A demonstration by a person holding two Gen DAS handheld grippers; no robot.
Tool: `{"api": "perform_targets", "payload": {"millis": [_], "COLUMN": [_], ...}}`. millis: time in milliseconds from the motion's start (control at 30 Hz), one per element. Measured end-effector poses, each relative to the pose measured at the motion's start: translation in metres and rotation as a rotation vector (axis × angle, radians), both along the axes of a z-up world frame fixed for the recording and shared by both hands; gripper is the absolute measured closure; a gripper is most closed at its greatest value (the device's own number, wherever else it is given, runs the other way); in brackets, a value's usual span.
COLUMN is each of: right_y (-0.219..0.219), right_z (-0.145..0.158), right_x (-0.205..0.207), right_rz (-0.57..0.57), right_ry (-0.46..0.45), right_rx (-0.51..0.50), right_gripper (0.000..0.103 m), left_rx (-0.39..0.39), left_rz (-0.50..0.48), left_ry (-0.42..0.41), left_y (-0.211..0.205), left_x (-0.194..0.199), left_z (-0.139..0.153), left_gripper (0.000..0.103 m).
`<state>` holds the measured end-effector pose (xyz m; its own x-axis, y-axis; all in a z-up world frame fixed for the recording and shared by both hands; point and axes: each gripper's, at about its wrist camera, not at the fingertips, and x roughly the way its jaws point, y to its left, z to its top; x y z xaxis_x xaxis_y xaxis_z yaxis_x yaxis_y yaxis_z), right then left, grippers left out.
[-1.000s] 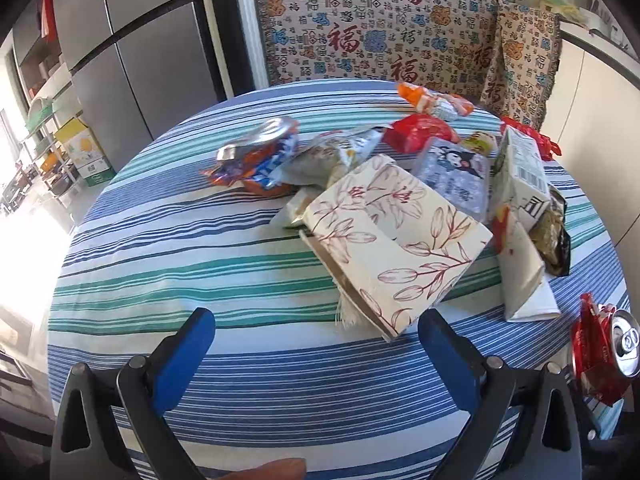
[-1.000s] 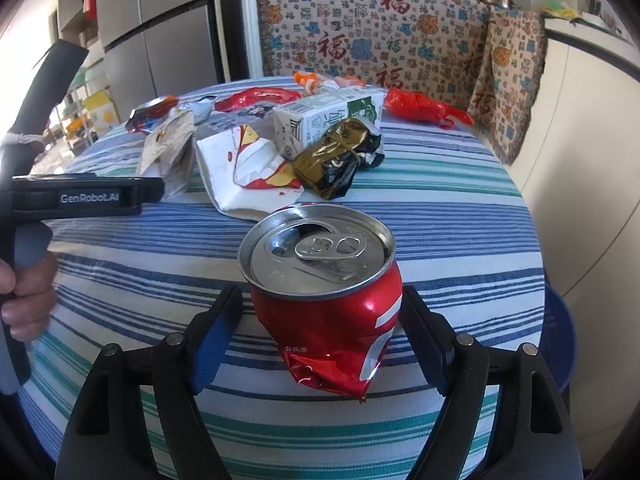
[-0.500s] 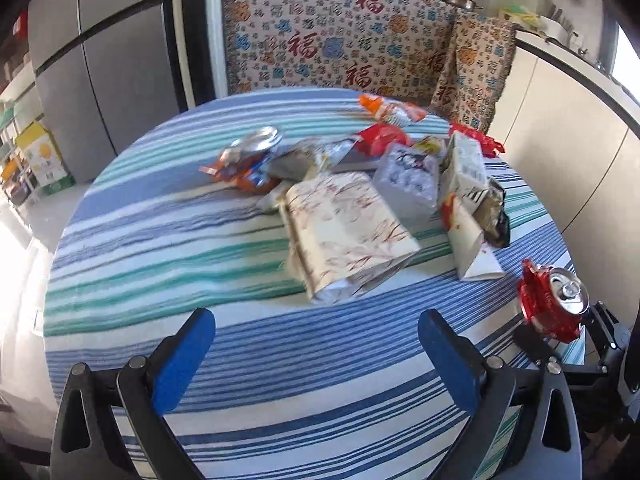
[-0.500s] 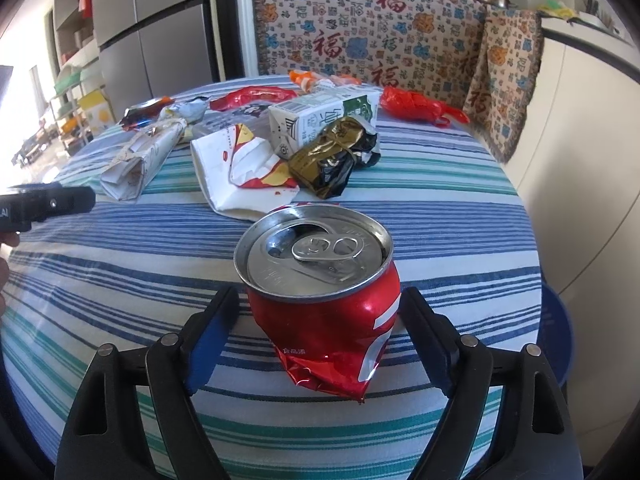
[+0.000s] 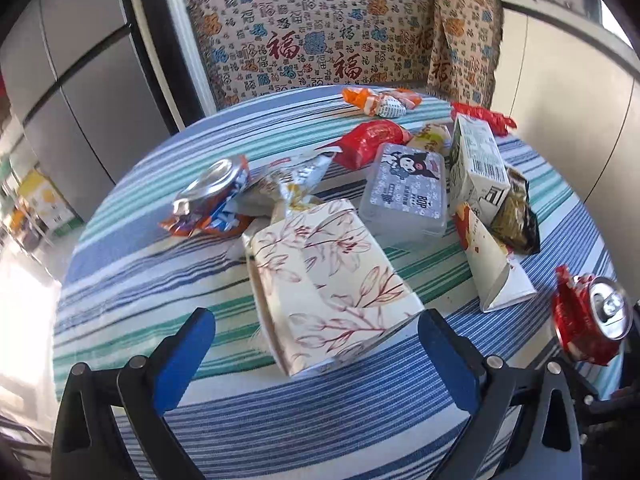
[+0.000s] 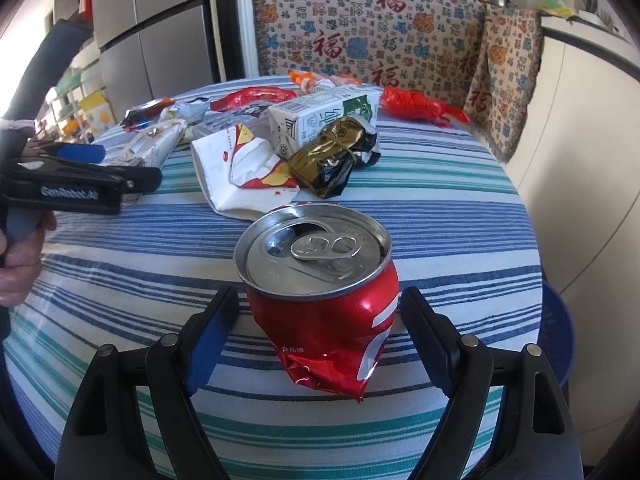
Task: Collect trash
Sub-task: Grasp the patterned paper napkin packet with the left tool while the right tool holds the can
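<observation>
A crushed red can (image 6: 320, 308) stands near the front edge of the striped table (image 6: 440, 220). My right gripper (image 6: 318, 300) is open around it, with a gap showing between each blue pad and the can. The can (image 5: 588, 328) is also at the right edge of the left wrist view. My left gripper (image 5: 314, 320) is open and hovers just short of a floral paper pack (image 5: 328, 276). Behind the pack lie a grey wipes pack (image 5: 404, 192), a milk carton (image 5: 476, 160) and an orange-blue snack bag (image 5: 208, 204).
A white-and-red paper wrapper (image 6: 240, 168), a gold-black wrapper (image 6: 332, 156) and a red plastic bag (image 6: 416, 104) lie mid-table. A patterned bench back (image 6: 380, 32) stands behind. A blue bin (image 6: 556, 340) sits below the table's right edge. A hand (image 6: 16, 264) holds the left gripper (image 6: 80, 184).
The left gripper drew back from the table, then came in again and rolled a little; the floral pack now sits centred ahead of it. The right gripper and the can stayed put.
</observation>
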<state>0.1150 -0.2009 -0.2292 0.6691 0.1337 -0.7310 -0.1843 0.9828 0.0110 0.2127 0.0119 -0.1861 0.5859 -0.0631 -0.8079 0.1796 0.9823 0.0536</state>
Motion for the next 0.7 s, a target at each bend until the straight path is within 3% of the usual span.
{"api": "perform_targets", "payload": {"millis": [100,233,500,700], "right_y": [0.0,0.002,0.0,-0.001], "right_z": [0.0,0.0,-0.001,-0.001], "right_x": [0.0,0.001,0.002,0.003], "right_rz": [-0.001,-0.006,-0.007,0.023], "right_ry": [0.0,0.001,0.006,0.023], "right_rx": [0.001,-0.002,0.008,0.035], "right_gripper": [0.019,0.018,0.016,0.009], "left_rx": [-0.098,-0.152,-0.081,-0.027], "left_rz": [0.053,0.079,0.039,0.035], "left_ry": [0.003,-0.002,0.038,0.06], "left_y": [0.032,0.054,0.03,0.015], "left_x": [-0.004,-0.008,0.007,0.023], "left_z": [0.007,0.011,-0.013,-0.026], "left_gripper": [0.0,0.0,0.0,0.0]}}
